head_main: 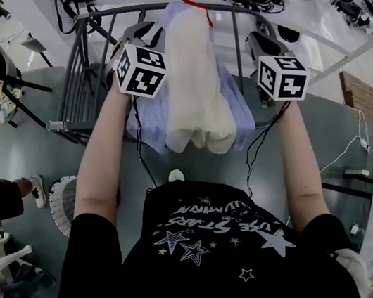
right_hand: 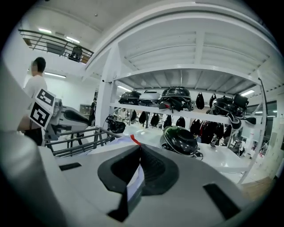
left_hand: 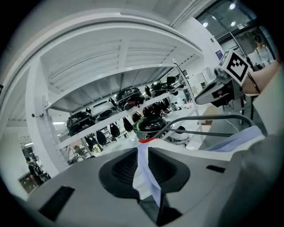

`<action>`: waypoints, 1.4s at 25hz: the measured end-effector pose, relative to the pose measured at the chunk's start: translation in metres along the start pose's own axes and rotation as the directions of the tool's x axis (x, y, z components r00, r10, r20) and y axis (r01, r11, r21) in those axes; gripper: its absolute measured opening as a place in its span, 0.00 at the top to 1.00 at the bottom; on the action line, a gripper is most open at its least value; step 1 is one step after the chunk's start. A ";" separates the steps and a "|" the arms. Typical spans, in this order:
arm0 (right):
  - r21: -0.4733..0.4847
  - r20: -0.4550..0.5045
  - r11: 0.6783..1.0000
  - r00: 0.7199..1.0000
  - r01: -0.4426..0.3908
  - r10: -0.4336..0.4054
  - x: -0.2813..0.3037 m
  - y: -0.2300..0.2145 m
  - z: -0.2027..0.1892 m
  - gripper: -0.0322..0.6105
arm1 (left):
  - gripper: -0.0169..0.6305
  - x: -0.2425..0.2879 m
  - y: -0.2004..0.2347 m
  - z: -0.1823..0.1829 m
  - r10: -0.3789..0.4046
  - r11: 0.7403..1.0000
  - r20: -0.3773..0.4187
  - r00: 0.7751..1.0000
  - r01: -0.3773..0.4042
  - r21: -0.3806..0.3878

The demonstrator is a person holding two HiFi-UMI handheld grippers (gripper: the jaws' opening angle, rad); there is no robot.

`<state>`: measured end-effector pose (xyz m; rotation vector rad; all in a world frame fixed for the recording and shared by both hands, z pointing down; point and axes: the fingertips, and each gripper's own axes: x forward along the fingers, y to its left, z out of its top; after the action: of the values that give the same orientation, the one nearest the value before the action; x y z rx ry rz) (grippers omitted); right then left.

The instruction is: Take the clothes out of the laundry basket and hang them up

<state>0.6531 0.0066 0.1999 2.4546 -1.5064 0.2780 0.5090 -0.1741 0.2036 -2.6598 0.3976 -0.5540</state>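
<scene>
Left gripper (left_hand: pixel 145 153) clamped on blue garment (head_main: pixel 238 110) edge, right gripper (right_hand: pixel 138 162) pinched tight on same cloth; advice: spread evenly, drape over rack (head_main: pixel 82 63) rail at 12 o'clock

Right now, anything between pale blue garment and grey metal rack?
Nothing visible. Left gripper and right gripper both pinch the pale blue garment at the top rail of the grey metal rack; a cream cloth hangs on its near side.
</scene>
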 end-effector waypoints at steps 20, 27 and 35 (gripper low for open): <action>-0.004 0.054 0.989 0.987 -0.151 0.151 -0.152 0.007 -0.029 0.94 | 0.95 -0.117 -0.102 0.029 0.092 0.993 -0.030 0.995 -0.094 -0.071; -0.009 0.047 0.980 0.979 -0.198 0.198 -0.212 0.022 -0.060 0.94 | 0.95 -0.174 -0.151 0.017 0.112 0.987 -0.052 0.992 -0.117 -0.108; 0.006 0.037 0.963 0.962 -0.271 0.270 -0.259 0.051 -0.095 0.94 | 0.95 -0.241 -0.197 -0.009 0.149 0.973 -0.095 0.984 -0.163 -0.161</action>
<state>0.4885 0.2332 0.2207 2.2693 -1.8626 0.2938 0.3309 0.0808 0.2185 -2.7394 0.7007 -0.6062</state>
